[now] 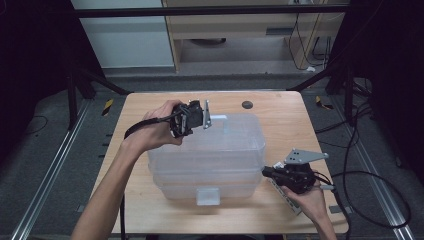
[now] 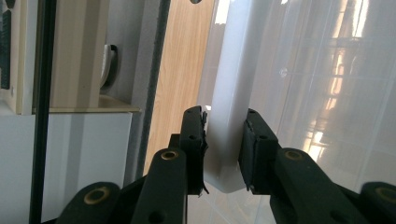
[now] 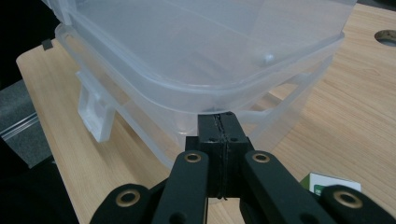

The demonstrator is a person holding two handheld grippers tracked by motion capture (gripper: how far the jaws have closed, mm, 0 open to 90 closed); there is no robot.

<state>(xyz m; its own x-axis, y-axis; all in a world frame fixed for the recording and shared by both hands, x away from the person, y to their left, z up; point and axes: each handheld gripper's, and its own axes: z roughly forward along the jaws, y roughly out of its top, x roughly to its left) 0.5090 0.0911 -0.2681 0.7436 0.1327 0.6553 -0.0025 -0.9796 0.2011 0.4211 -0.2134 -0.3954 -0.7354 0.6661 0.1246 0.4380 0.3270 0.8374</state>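
Note:
A clear plastic storage box (image 1: 210,150) with a lid stands in the middle of the wooden table (image 1: 285,120). My left gripper (image 1: 202,120) reaches over the box's far side. In the left gripper view its jaws press on both sides of the white far latch (image 2: 229,93), so the left gripper (image 2: 225,123) is shut on it. My right gripper (image 1: 266,172) sits at the box's near right corner. In the right gripper view this gripper (image 3: 219,119) is shut with nothing between its jaws, and its tips touch the box (image 3: 196,56) just under the lid rim.
A second white latch (image 1: 208,196) hangs on the box's near side. A dark round hole (image 1: 247,105) lies at the table's far edge. A white strip (image 1: 286,199) lies under my right hand, with a white and green card (image 3: 334,184) close by. Cables (image 1: 370,200) trail off the right edge.

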